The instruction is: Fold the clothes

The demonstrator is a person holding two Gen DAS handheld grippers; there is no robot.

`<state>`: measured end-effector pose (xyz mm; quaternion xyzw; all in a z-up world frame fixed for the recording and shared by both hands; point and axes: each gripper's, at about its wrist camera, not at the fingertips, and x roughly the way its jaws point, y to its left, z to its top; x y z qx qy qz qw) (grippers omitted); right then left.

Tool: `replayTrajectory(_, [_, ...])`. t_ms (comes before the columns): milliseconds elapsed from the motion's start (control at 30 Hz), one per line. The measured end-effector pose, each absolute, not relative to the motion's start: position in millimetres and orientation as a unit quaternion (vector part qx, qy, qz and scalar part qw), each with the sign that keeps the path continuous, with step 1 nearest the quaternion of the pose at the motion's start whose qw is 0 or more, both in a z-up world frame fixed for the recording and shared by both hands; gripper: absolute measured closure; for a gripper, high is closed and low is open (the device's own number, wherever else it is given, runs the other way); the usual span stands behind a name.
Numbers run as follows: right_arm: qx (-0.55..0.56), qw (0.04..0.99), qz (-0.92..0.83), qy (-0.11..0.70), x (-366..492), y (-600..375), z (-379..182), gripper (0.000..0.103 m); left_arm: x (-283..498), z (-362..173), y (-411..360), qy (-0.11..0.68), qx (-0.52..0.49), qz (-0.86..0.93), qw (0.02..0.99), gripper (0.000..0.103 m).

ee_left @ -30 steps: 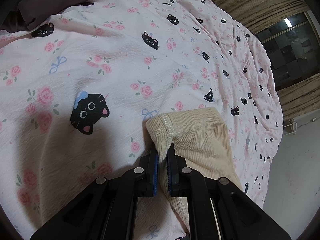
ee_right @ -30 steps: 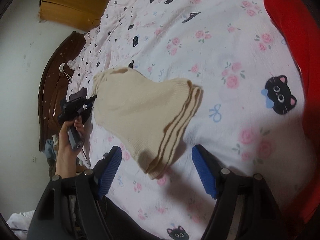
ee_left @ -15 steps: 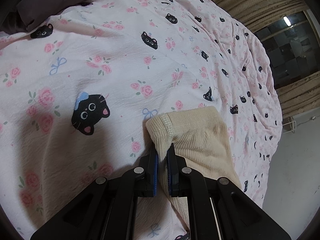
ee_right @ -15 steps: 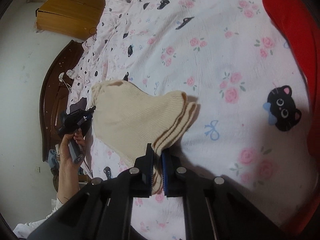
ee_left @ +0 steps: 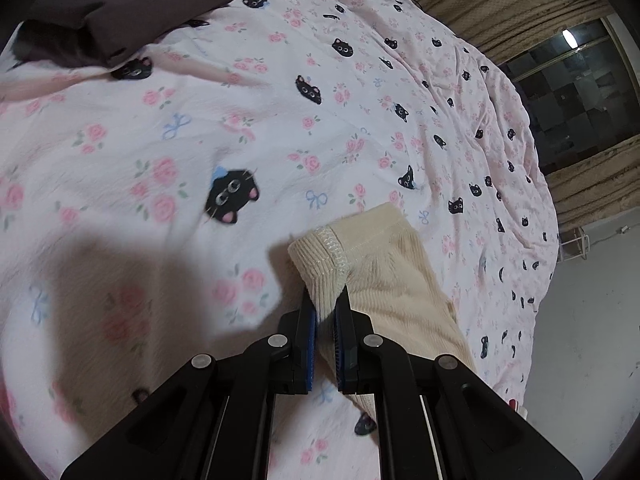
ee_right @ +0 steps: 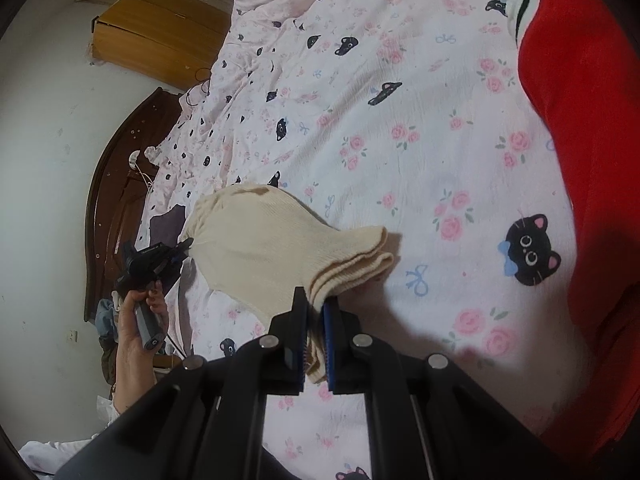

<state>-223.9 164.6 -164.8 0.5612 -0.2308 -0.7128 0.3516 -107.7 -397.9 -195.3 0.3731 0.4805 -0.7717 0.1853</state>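
A pink cat-print bedspread (ee_right: 400,128) is filling the view, a red garment (ee_right: 592,160) lying at its edge. The cream knit garment (ee_right: 260,248) is hanging stretched between both tools. Left tool (ee_left: 326,320) is clamped on one end, right tool (ee_right: 316,316) on the striped hem. Best keeping tension even, corners level.

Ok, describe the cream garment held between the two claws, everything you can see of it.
The cream garment is a ribbed knit, folded into layers. One end has stacked hem edges with thin brown lines, pinched by the right claw. The other end, with a stitched seam band at its corner, is clamped in the left claw. It hangs stretched between them, lifted above the pink cat-and-rose bedspread; whether any part touches the bedspread cannot be told.
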Motion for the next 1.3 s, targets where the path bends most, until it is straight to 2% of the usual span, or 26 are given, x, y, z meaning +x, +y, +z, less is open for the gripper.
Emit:
replayTrajectory(633, [0.547, 0.360, -0.718, -0.236, -215.2, 199.4, -140.3, 0.095, -30.0, -169.5, -359.2, 0.504, 0.334, -0.778, 0.169, 0.097])
replayTrajectory(1033, [0.538, 0.357, -0.722, -0.246, -208.1, 230.7, -127.6, 0.095, -0.6, -152.3, -331.1, 0.484, 0.340, -0.790, 0.162, 0.097])
replayTrajectory(1300, [0.602, 0.296, -0.723, -0.163, -203.6, 211.2, -153.3, 0.095, 2.1, -175.5, -325.7, 0.460, 0.362, -0.788, 0.193, 0.097])
